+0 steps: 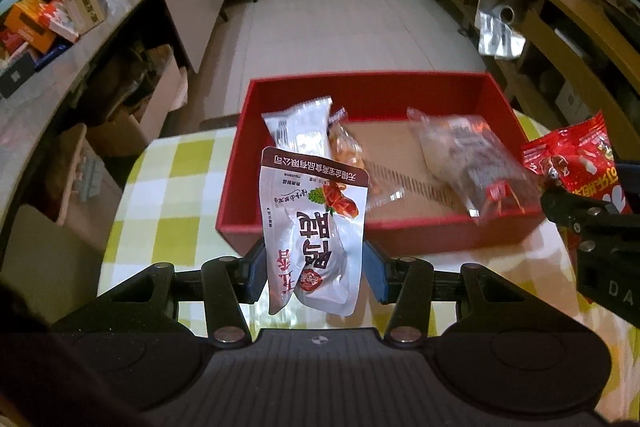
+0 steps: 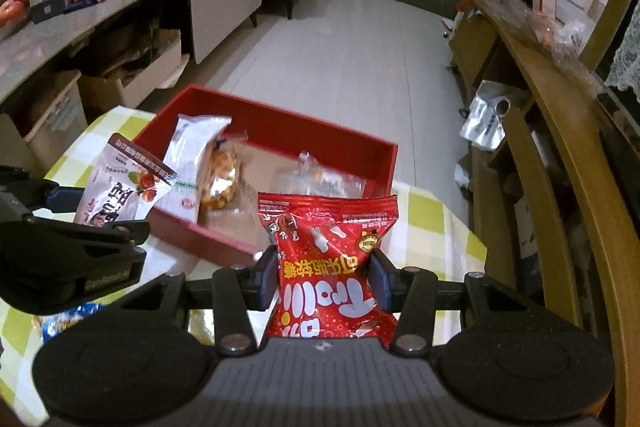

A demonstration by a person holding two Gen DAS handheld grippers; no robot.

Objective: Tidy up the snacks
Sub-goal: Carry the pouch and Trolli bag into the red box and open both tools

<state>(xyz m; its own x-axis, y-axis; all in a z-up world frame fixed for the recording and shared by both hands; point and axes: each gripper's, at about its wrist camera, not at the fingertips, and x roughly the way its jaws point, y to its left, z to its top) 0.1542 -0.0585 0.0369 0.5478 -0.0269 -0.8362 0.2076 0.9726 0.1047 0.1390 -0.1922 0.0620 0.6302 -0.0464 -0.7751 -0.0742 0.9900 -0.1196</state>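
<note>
Left gripper [image 1: 314, 269] clamped on a white foil snack pouch with a brown top band [image 1: 316, 227], held above the near edge of the open red cardboard box [image 1: 400, 227]. Right gripper [image 2: 326, 281] clamped on a shiny red candy bag [image 2: 328, 267], near the box's right corner, over the yellow-and-white checked tablecloth [image 2: 436, 231]. Inside the box, along its left side: a white wrapped bar [image 1: 298, 131] touching a clear bag of orange crisps [image 1: 346, 147].

left wrist: above table edge | right wrist: rightward | shared: red box [image 1: 362, 89] [image 2: 280, 125]

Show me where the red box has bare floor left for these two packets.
The red cardboard box has bare brown floor in its middle, between the orange snack packet and the clear-wrapped packet. Its left end is crowded by the white wrapper leaning there, and the right end is taken.
</note>
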